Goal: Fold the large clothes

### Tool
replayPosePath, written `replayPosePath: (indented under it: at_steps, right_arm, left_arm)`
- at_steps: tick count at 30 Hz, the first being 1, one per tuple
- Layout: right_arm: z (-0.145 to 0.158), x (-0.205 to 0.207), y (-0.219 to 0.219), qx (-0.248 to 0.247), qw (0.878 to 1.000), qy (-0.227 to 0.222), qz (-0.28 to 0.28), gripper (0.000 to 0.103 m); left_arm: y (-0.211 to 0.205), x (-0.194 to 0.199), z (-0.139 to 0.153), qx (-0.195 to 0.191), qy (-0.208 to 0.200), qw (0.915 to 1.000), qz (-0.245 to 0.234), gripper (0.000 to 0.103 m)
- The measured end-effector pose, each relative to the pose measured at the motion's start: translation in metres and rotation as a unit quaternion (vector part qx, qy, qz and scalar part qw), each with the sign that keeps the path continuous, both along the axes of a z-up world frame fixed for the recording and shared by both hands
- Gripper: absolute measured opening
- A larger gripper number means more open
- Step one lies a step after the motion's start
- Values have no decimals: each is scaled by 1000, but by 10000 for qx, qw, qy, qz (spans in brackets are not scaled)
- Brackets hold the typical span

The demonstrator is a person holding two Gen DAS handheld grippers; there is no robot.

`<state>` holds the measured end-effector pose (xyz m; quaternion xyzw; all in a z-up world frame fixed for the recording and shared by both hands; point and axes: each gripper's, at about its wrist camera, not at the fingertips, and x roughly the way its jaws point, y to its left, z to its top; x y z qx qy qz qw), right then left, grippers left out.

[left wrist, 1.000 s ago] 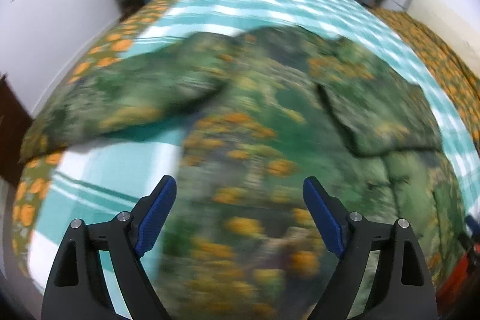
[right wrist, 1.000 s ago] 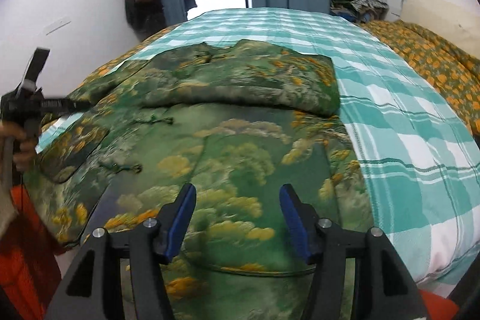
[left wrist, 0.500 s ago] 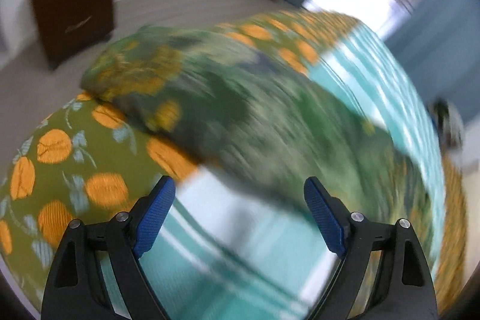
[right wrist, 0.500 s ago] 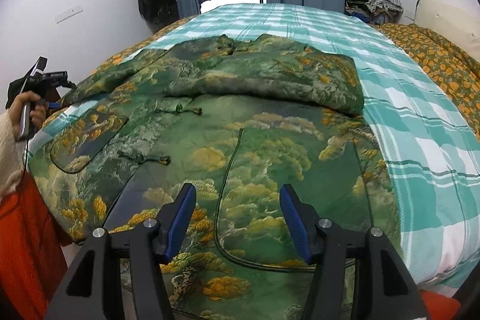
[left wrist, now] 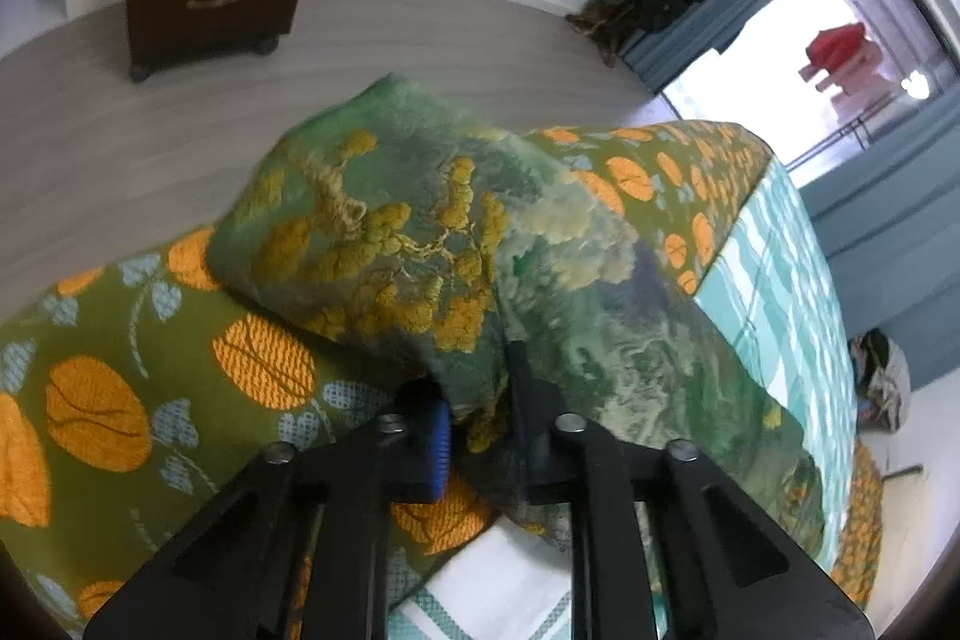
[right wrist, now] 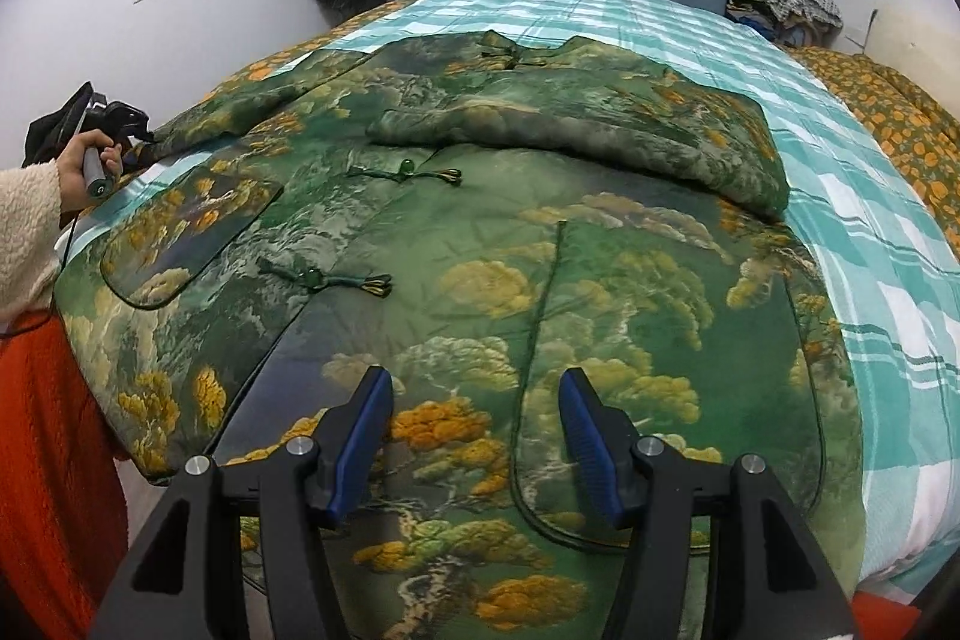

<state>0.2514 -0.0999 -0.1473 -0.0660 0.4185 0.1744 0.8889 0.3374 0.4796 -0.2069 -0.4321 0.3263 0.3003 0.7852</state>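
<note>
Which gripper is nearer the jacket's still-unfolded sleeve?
Left. The left gripper is shut on the unfolded sleeve at the bed's edge. The right gripper hangs open over the jacket's hem, across the garment from it.

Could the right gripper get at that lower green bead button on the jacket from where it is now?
Probably yes. The right gripper is open above the jacket, and the lower bead button lies exposed ahead to its left, with only flat fabric between.
</note>
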Motion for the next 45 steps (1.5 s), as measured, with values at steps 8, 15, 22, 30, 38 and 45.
replayPosePath:
  at_steps: [8, 15, 22, 30, 38, 45]
  right_arm:
    - [8, -3, -12, 291, 9994, -121, -102, 59]
    - [16, -7, -25, 508, 9981, -285, -208, 59]
    - [24, -11, -48, 626, 9961, -441, -445, 59]
    - [28, -3, -71, 829, 9939, -325, -653, 59]
    - [48, 115, -38, 2403, 9685, 558, -330, 59]
    - [2, 226, 5, 2948, 9367, 1621, -966, 59]
  left_arm:
    - [-115, 41, 122, 2765, 168, 9501, -1433, 9]
    - [-321, 59, 185, 4242, -516, 8316, -3546, 9]
    - [-456, 70, 106, 4030, 35, 7692, -4959, 25]
    - [-453, 26, 42, 2949, 674, 8078, -5059, 64]
    - [-385, -16, 21, 2939, 652, 8430, -4457, 83]
    - [-368, -26, 9, 2593, 169, 8688, -4215, 86]
